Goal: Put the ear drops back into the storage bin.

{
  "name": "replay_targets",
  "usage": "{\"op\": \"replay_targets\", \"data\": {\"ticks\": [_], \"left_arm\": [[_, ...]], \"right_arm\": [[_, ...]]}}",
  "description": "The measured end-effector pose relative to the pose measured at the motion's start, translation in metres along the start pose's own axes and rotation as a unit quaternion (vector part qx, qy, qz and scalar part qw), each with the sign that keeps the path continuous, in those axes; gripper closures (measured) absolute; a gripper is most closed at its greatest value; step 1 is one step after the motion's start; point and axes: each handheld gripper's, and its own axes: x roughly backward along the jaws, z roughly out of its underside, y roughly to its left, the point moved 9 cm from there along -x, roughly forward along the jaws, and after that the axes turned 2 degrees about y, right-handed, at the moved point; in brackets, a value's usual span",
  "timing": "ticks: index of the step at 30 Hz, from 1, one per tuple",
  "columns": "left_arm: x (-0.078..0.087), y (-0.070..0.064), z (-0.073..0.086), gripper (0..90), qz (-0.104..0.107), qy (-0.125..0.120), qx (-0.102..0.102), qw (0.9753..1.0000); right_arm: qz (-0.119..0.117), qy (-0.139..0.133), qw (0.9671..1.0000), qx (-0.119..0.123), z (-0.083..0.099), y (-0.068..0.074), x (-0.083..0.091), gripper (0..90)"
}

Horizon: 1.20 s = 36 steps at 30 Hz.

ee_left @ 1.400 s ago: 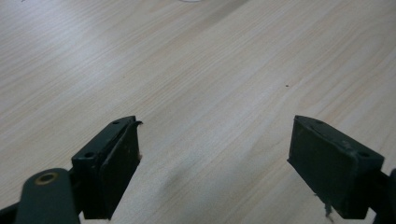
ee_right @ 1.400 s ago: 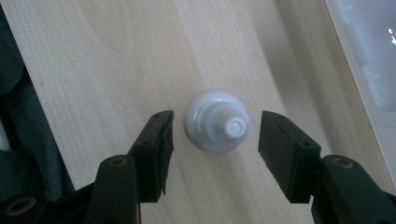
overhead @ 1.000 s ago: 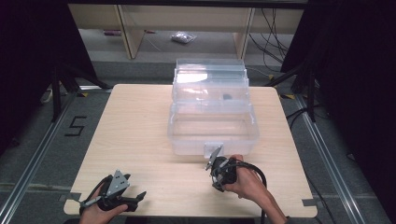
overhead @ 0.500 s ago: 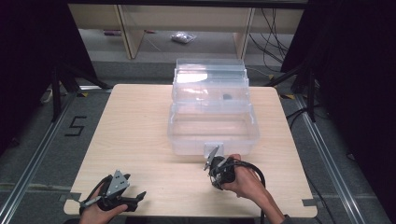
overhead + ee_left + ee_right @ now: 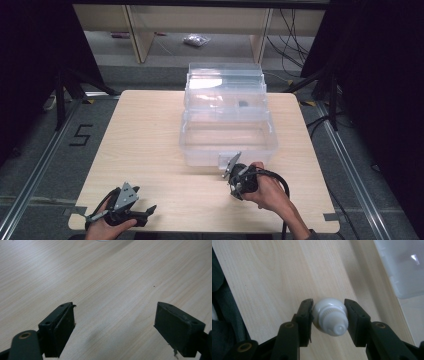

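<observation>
One worktop (image 5: 150, 135). One clear plastic box (image 5: 227, 127), lid up, at its far middle. Two grippers: left gripper (image 5: 115, 325) near front left corner, fingers apart, empty; right gripper (image 5: 329, 315) just before box, fingers clamping one white capped tube (image 5: 329, 316).

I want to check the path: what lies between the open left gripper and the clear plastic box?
Bare wooden table lies between the left gripper and the clear box, in the high view.

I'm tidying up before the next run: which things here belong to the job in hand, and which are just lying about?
In the job:
right gripper, shut on a small white capped item
clear plastic box, open, beside it

Lying about:
left gripper, open over bare table
small bag on the floor behind
</observation>
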Motion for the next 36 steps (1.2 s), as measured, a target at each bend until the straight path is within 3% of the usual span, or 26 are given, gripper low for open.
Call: {"op": "replay_targets", "data": {"ticks": [7,8,9,10,17,18,20,22,23,25,26,27,28,36], "left_arm": [[0.000,-0.001,-0.001,15.9,0.002,-0.003,0.003,1.0000],[0.000,0.000,0.000,15.9,0.000,-0.001,0.001,1.0000],[0.000,0.000,0.000,15.9,0.001,0.000,0.001,1.0000],[0.002,0.001,0.002,15.9,0.003,0.013,-0.016,0.9998],[0.002,0.001,0.002,15.9,0.003,0.014,-0.018,0.9997],[0.002,0.002,0.002,15.9,0.003,0.015,-0.018,0.9997],[0.000,0.000,0.000,15.9,0.001,0.000,0.000,1.0000],[0.002,0.001,0.002,15.9,0.003,0.015,-0.018,0.9997],[0.002,0.002,0.002,15.9,0.003,0.014,-0.018,0.9997],[0.000,0.000,0.000,15.9,0.000,0.001,0.001,1.0000],[0.000,0.000,0.000,15.9,0.002,0.003,-0.002,1.0000],[0.001,0.002,0.002,15.9,0.002,0.014,-0.018,0.9997],[-0.001,0.000,0.000,15.9,0.000,0.001,0.000,1.0000],[0.000,0.000,0.000,15.9,0.000,0.002,-0.001,1.0000]], "right_arm": [[-0.005,-0.006,0.9999,-0.009,0.004,-0.003,0.010,60.1],[-0.006,-0.011,0.9999,-0.002,0.004,-0.004,0.011,60.1],[-0.008,-0.011,0.9998,-0.010,0.005,-0.004,0.013,60.1],[-0.008,-0.019,0.9998,-0.003,0.005,-0.006,0.015,60.1],[0.001,-0.020,0.9996,-0.021,0.010,-0.015,0.030,60.1],[-0.006,-0.013,0.9997,-0.021,0.011,-0.015,0.032,60.1],[-0.007,-0.014,0.9997,-0.018,0.012,-0.017,0.035,60.1],[0.000,-0.021,0.9996,-0.017,0.012,-0.021,0.038,60.1],[-0.001,-0.022,0.9996,-0.019,0.013,-0.022,0.039,60.1],[-0.002,-0.023,0.9995,-0.021,0.014,-0.024,0.043,60.1],[0.000,-0.024,0.9994,-0.024,0.014,-0.025,0.045,60.1],[-0.007,-0.012,0.9995,-0.028,0.016,-0.025,0.047,60.1],[-0.003,-0.027,0.9993,-0.027,0.015,-0.027,0.049,60.1],[-0.001,-0.025,0.9991,-0.035,0.015,-0.035,0.066,60.2]]}}
